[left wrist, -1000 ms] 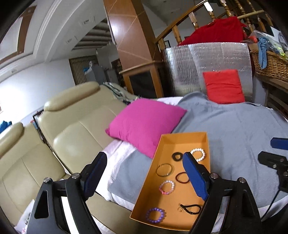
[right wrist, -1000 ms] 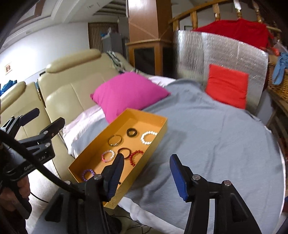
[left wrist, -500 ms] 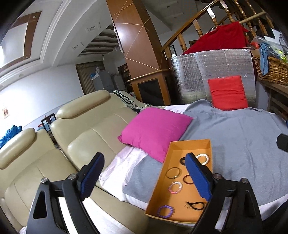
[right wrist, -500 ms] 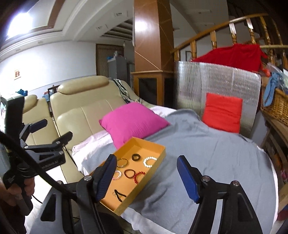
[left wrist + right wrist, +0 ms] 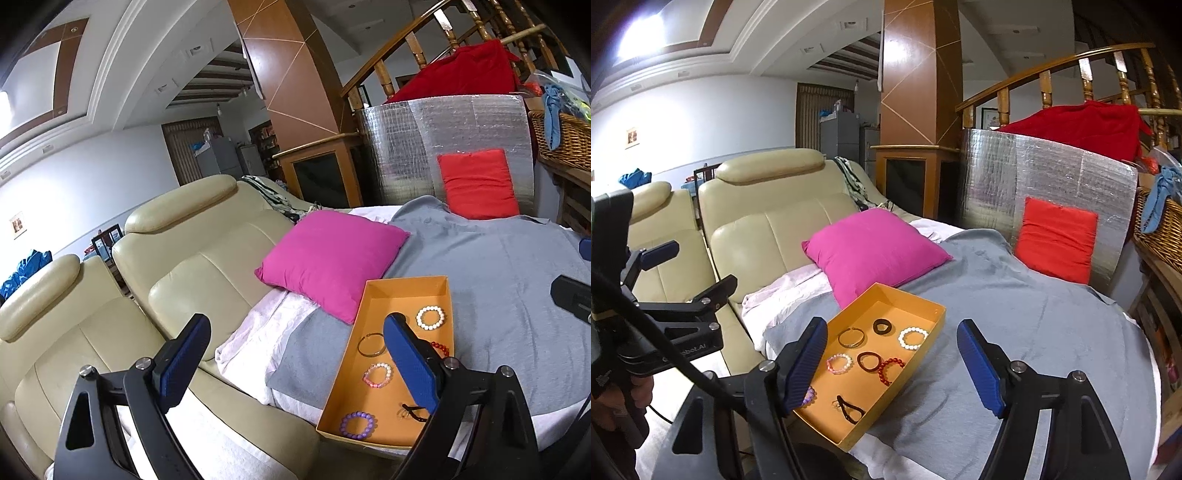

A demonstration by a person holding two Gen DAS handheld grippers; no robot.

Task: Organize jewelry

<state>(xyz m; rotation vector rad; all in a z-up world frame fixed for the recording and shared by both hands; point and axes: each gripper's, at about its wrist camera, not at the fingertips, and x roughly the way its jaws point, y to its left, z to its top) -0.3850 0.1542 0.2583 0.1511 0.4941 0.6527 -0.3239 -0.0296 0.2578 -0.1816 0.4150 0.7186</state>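
Observation:
An orange tray (image 5: 406, 286) (image 5: 923, 306) lies on a grey blanket and holds several bracelets: white beads (image 5: 430, 317) (image 5: 913, 338), a thin metal bangle (image 5: 371, 344) (image 5: 851, 336), pink beads (image 5: 377, 375) (image 5: 839, 363), purple beads (image 5: 358, 425), red beads (image 5: 889, 369), dark rings (image 5: 882, 326) and a black tie (image 5: 850, 408). My left gripper (image 5: 297, 363) is open and empty, held above the tray's left side. My right gripper (image 5: 894, 363) is open and empty, held above the tray's near end. The left gripper also shows at the left of the right wrist view (image 5: 687, 269).
A pink cushion (image 5: 332, 258) (image 5: 875, 247) rests just behind the tray. A red cushion (image 5: 478, 184) (image 5: 1056, 238) leans on a silver foil panel (image 5: 1045, 177). A cream leather sofa (image 5: 177, 280) stands left. A wicker basket (image 5: 561, 140) is at the right.
Both grippers have pulled back and up from the tray, so it looks smaller and lower. Both stay open and empty.

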